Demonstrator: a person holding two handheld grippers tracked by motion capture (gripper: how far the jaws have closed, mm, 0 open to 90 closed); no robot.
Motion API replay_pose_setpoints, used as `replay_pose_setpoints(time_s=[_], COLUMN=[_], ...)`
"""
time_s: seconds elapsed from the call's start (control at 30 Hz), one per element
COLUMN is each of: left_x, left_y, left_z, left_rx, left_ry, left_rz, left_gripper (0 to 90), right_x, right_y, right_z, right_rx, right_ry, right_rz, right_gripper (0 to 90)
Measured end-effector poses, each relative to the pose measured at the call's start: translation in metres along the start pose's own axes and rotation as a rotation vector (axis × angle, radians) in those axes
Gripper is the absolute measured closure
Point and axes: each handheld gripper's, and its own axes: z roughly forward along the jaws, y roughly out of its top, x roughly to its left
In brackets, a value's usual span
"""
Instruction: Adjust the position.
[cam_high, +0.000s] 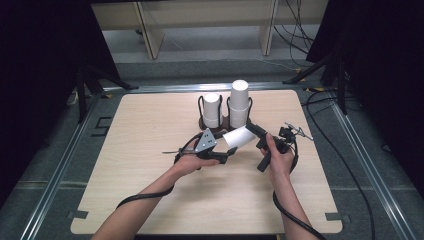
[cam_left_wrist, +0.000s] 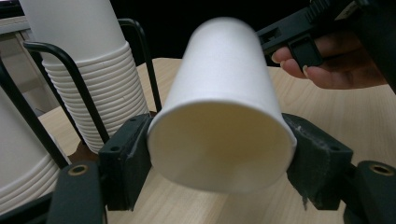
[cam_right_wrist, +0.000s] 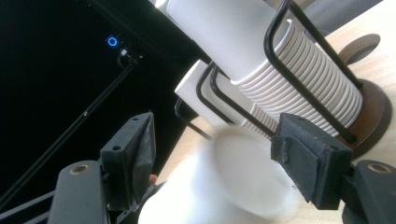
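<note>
Gripping paper cup (cam_left_wrist: 224, 116) (rim end), left tool (cam_left_wrist: 223, 158), right tool (cam_right_wrist: 219, 163) apart

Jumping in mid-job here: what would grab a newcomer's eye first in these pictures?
First, the single white paper cup lying on its side above the table's middle, its rim squeezed between the left gripper jaws, while the right gripper has its jaws apart around the cup's closed end without pressing it. Just behind, two stacks of white cups stand upside down in a black wire holder at the far side of the wooden table.
</note>
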Motion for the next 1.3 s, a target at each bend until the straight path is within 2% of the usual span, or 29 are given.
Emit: replay_pose_setpoints(time_s=[0.1, 0.23, 0.3, 0.4, 0.43, 0.47, 0.5, 0.53, 0.57, 0.6, 0.63, 0.67, 0.7, 0.77, 0.8, 0.83, 0.87, 0.9, 0.93, 0.97, 1.0, 1.1, 1.17, 1.23, 1.3], left_x=[0.001, 0.001, 0.000, 0.001, 0.001, 0.001, 0.002, 0.002, 0.002, 0.003, 0.003, 0.003, 0.004, 0.005, 0.006, 0.006, 0.007, 0.007, 0.008, 0.009, 0.009, 0.011, 0.013, 0.015, 0.016], left_y=[0.000, 0.000, 0.001, 0.000, 0.000, 0.000, 0.000, 0.000, 0.000, 0.000, 0.000, 0.001, 0.001, 0.002, 0.003, 0.003, 0.003, 0.003, 0.003, 0.003, 0.003, 0.003, 0.004, 0.004, 0.005], left_z=[-0.001, -0.001, -0.001, -0.001, -0.001, -0.001, -0.002, -0.002, -0.003, -0.003, -0.004, -0.004, -0.005, -0.007, -0.009, -0.010, -0.011, -0.012, -0.013, -0.015, -0.016, -0.021, -0.024, -0.027, -0.030], left_rx=[0.013, 0.014, 0.017, 0.021, 0.008, 0.008, 0.021, 0.025, 0.027, 0.028, 0.029, 0.031, 0.033, 0.033, 0.034, 0.031, 0.034, 0.037, 0.037, 0.042, 0.038, 0.046, 0.047, 0.044, 0.047], left_ry=[0.002, 0.001, -0.003, -0.005, -0.005, -0.006, -0.003, -0.006, -0.007, -0.006, -0.006, -0.006, -0.006, -0.007, -0.005, -0.006, -0.005, -0.004, -0.007, -0.007, -0.005, -0.006, -0.009, -0.013, -0.017], left_rz=[-0.002, -0.004, -0.005, -0.004, -0.007, -0.008, -0.004, -0.005, -0.004, -0.003, -0.002, 0.002, 0.008, 0.009, 0.012, 0.009, 0.010, 0.013, 0.011, 0.017, 0.015, 0.021, 0.025, 0.025, 0.029], left_gripper=[28.4, 28.7, 28.8, 29.0, 29.3, 29.5, 29.8, 30.0, 30.1, 30.1, 30.1, 30.2, 30.1, 30.2, 30.2, 30.2, 30.2, 30.2, 30.2, 30.2, 30.2, 30.2, 30.2, 30.2, 30.2], right_x=[0.000, 0.001, 0.001, 0.002, 0.002, 0.002, 0.001, 0.003, 0.003, 0.002, 0.002, 0.003, 0.000, -0.002, -0.003, -0.003, -0.004, -0.004, -0.007, -0.006, -0.007, -0.011, -0.012, -0.014, -0.014], right_y=[0.002, 0.003, 0.004, 0.005, 0.006, 0.006, 0.006, 0.007, 0.008, 0.009, 0.009, 0.010, 0.011, 0.013, 0.013, 0.012, 0.013, 0.012, 0.012, 0.012, 0.012, 0.011, 0.010, 0.009, 0.008], right_z=[-0.001, -0.003, -0.002, -0.003, -0.004, -0.005, -0.005, -0.007, -0.008, -0.009, -0.010, -0.012, -0.014, -0.018, -0.019, -0.020, -0.021, -0.023, -0.024, -0.024, -0.026, -0.029, -0.030, -0.031, -0.030], right_rx=[-0.006, 0.005, -0.015, -0.003, -0.003, 0.005, -0.005, 0.003, -0.005, -0.007, -0.014, -0.010, -0.013, -0.017, -0.020, -0.014, -0.013, 0.004, -0.004, 0.003, 0.012, 0.014, 0.030, 0.045, 0.063], right_ry=[-0.015, -0.020, -0.026, -0.027, -0.028, -0.030, -0.025, -0.043, -0.034, -0.044, -0.040, -0.044, -0.053, -0.058, -0.063, -0.071, -0.089, -0.093, -0.092, -0.104, -0.123, -0.141, -0.156, -0.173, -0.201], right_rz=[-0.016, -0.006, -0.019, -0.022, -0.024, -0.047, -0.049, -0.049, -0.044, -0.073, -0.083, -0.064, -0.115, -0.158, -0.174, -0.164, -0.191, -0.198, -0.239, -0.243, -0.269, -0.326, -0.341, -0.396, -0.428], right_gripper=[29.5, 29.4, 29.4, 29.4, 29.4, 29.4, 29.4, 29.4, 29.4, 29.4, 29.4, 29.3, 29.3, 29.1, 29.1, 29.2, 29.5, 29.6, 29.6, 29.6, 29.6, 29.8, 30.0, 30.0, 30.1])
